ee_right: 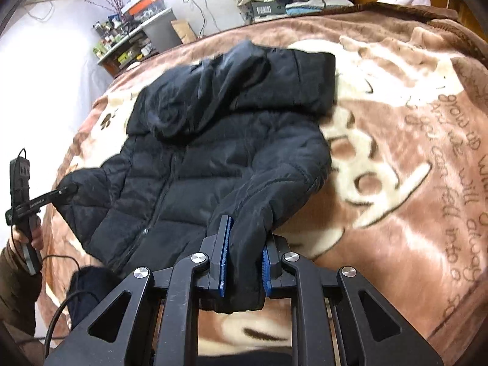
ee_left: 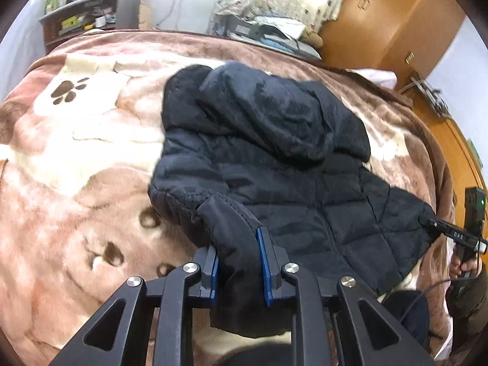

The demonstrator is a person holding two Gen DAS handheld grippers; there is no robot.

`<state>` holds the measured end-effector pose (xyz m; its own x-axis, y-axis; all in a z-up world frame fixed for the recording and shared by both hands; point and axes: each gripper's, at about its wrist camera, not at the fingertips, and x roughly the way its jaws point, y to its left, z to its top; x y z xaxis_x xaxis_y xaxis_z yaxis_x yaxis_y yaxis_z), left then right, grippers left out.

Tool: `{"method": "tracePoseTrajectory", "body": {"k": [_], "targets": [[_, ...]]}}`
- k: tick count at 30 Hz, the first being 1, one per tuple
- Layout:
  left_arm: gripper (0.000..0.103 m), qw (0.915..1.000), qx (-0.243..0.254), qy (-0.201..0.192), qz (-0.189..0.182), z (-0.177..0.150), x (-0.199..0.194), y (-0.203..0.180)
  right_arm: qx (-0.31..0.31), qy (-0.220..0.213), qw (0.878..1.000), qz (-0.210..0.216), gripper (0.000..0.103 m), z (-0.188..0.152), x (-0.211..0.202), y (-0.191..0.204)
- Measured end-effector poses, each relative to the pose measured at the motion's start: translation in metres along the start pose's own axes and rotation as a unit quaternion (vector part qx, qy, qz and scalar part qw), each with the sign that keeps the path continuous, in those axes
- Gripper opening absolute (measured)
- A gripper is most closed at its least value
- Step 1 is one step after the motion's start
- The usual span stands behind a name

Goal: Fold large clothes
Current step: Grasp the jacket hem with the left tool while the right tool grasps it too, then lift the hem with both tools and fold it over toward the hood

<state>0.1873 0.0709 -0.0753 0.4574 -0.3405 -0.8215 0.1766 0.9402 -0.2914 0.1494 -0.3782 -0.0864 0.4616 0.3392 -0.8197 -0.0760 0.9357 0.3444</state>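
Black jacket (ee_left: 274,158) sleeves sit pinched in left hand-held gripper (ee_left: 238,262) and right hand-held gripper (ee_right: 244,262).

left hand-held gripper (ee_left: 238,262) and right hand-held gripper (ee_right: 244,259) both clamped, fingers pointing forward.

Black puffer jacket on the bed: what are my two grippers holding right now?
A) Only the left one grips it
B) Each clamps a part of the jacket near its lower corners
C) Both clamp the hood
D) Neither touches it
B: the left gripper and right gripper each have black fabric of the black puffer jacket pinched between blue pads, while the hood lies free at the far end.
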Motion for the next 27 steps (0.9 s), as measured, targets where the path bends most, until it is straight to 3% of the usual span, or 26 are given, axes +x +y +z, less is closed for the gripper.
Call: {"method": "tracePoseTrajectory", "body": {"k": [13, 18, 27], "targets": [[0.021, 0.9979, -0.048, -0.044, 0.0, 0.082, -0.002, 0.015, 0.02, -0.038, 0.999, -0.007, 0.017, 0.074, -0.009, -0.006], [0.022, 0.9953, -0.082, -0.052, 0.001, 0.12, 0.012, 0.03, 0.041, -0.044, 0.998, -0.004, 0.017, 0.111, 0.001, -0.018], [0.022, 0.9937, -0.096, -0.055, 0.017, 0.193, 0.05, 0.041, 0.073, -0.046, 0.996, -0.002, 0.017, 0.181, 0.035, -0.041]]}}
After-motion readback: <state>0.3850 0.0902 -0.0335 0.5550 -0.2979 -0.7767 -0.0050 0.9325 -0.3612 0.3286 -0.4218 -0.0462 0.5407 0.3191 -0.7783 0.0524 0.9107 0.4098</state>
